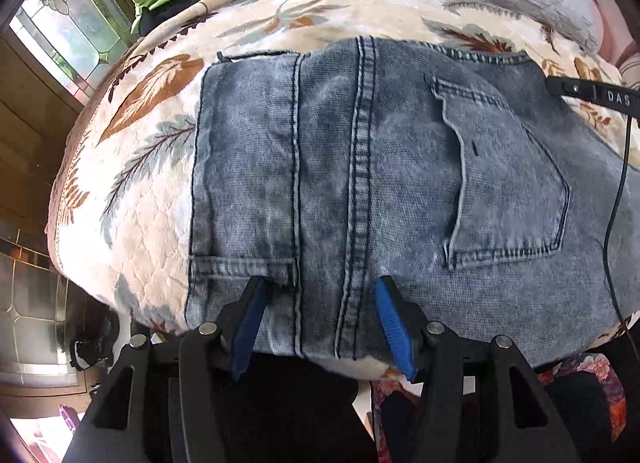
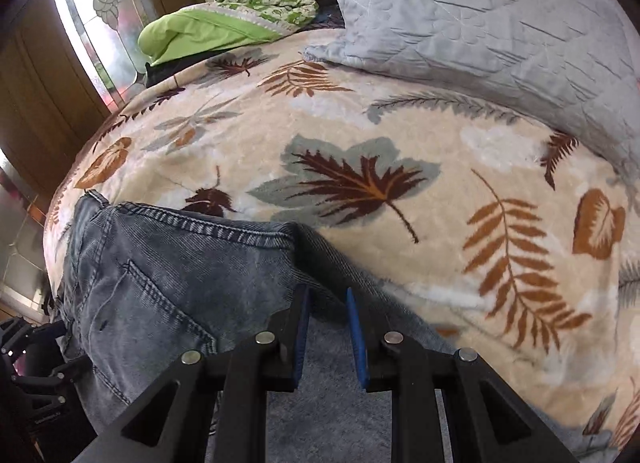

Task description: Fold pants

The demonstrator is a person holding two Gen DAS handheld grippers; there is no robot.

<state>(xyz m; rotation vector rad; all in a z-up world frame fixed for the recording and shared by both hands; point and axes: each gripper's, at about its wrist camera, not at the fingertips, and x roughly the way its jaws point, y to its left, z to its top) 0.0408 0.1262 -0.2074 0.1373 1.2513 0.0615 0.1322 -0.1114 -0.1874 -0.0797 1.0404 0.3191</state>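
Faded blue denim pants [image 1: 360, 183] lie folded into a flat block on a leaf-patterned blanket [image 1: 132, 199], back pocket [image 1: 508, 183] up. My left gripper [image 1: 320, 283] is open, its blue-padded fingers [image 1: 386, 315] astride the near edge of the denim at the centre seam. In the right wrist view the pants [image 2: 160, 283] fill the lower left. My right gripper [image 2: 328, 295] is open with a narrow gap, its fingers [image 2: 354, 327] over the right edge of the denim near the waistband corner. It grips nothing.
A grey quilted cover [image 2: 480, 23] lies at the back right of the bed. A green bundle [image 2: 240, 11] sits at the back left by a window [image 1: 64, 23]. The right gripper's black body and cable [image 1: 592, 95] reach in over the pants.
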